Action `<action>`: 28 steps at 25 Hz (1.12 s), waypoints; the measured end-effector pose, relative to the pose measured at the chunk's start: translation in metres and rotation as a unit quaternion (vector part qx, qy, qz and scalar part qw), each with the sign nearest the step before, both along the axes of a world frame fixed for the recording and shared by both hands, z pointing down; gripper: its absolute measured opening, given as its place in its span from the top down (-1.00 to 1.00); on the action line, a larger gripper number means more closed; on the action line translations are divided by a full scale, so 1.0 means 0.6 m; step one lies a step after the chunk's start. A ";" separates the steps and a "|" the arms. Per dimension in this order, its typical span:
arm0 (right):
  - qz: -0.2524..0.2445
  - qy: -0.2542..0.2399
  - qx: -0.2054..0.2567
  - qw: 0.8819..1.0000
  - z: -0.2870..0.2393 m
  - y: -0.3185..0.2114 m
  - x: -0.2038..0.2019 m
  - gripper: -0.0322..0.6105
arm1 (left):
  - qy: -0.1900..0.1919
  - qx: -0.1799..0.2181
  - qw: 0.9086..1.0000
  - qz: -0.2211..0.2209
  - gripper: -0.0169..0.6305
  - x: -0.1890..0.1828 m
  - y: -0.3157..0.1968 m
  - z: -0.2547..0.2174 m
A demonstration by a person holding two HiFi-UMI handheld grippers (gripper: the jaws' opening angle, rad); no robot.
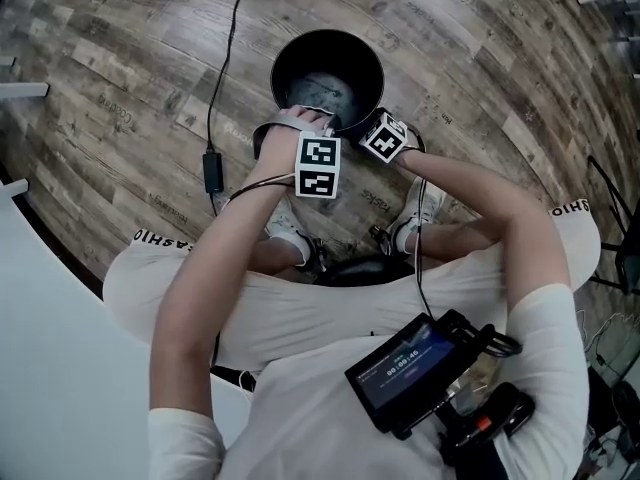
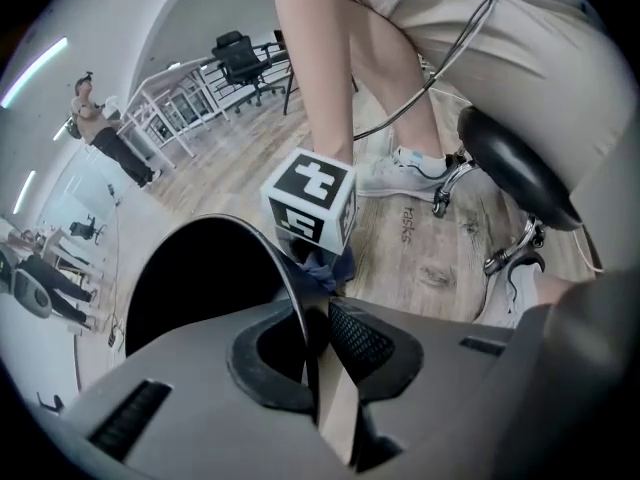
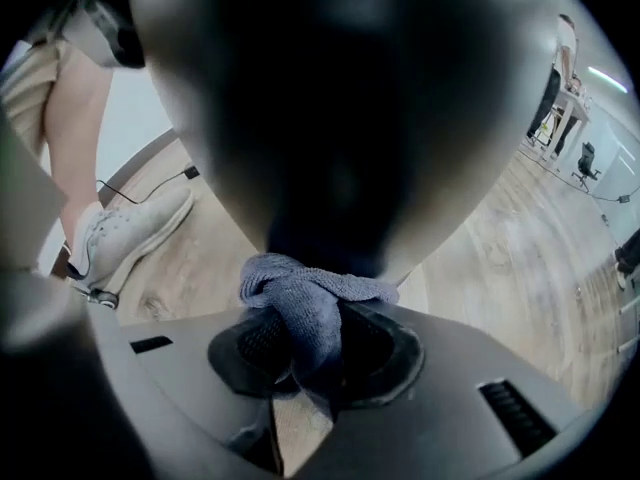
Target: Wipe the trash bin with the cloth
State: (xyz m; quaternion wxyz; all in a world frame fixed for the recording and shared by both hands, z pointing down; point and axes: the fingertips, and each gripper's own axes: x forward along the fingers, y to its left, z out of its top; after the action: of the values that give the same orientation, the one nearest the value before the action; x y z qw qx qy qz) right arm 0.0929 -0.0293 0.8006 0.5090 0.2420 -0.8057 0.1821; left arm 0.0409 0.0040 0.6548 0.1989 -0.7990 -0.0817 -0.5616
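In the head view, one round black trash bin (image 1: 378, 68) is standing upright on the wood-plank floor (image 1: 120, 58), its smooth inside showing a dull sheen. Two grippers are reaching down to its near edge. The left gripper (image 1: 303, 120) is meeting the rim and the right gripper (image 1: 368, 130) is sitting just beside the outer wall. Each is carrying one white cube with black square markers. One thin black cable (image 1: 213, 118) is trailing across the planks, and two white shoes (image 1: 415, 208) are resting near the bin.

In the left gripper view, the grey jaws are clamping together on the bin's thin curved rim, one ribbed pad inside and one outside. The right gripper's cube is hanging just past them, with one bunch of blue-grey cloth (image 2: 326, 268) showing beneath it. One rounded black stool seat (image 2: 520, 173) is sitting at the right.

In the right gripper view, the jaws are pinching the single cloth, a soft, knitted-looking wad. The cloth is bulging above the pads and pressing against the bin's dark, smooth outer wall, which is looming blurred overhead.
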 end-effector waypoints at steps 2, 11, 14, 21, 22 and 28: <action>0.002 0.008 -0.003 1.000 0.033 0.004 -0.002 0.57 | 0.004 0.001 1.000 -0.001 0.79 0.003 0.001 0.000; -0.021 0.002 -0.031 0.999 0.050 0.016 0.003 0.57 | 0.009 -0.011 1.000 -0.002 0.64 0.005 0.004 -0.001; -0.011 -0.014 -0.064 0.998 0.006 0.044 -0.002 0.57 | 0.009 -0.018 1.000 -0.008 0.53 -0.009 0.002 -0.006; -0.002 -0.049 -0.060 0.997 -0.166 0.068 -0.020 0.57 | -0.008 -0.023 1.000 0.015 0.48 -0.035 0.007 -0.005; 0.006 -0.055 -0.056 0.997 -0.194 0.065 -0.020 0.57 | -0.015 -0.013 1.000 0.023 0.48 -0.037 0.007 -0.001; 0.044 -0.091 -0.032 0.994 -0.309 0.030 -0.025 0.57 | -0.025 0.034 0.998 0.040 0.68 -0.037 -0.001 0.006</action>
State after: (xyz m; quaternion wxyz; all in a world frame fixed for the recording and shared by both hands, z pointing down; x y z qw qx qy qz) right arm 0.0781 -0.0114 0.6152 0.4325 0.2430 -0.8310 0.2515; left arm 0.0184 0.0034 0.6583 0.2458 -0.7738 -0.0997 -0.5752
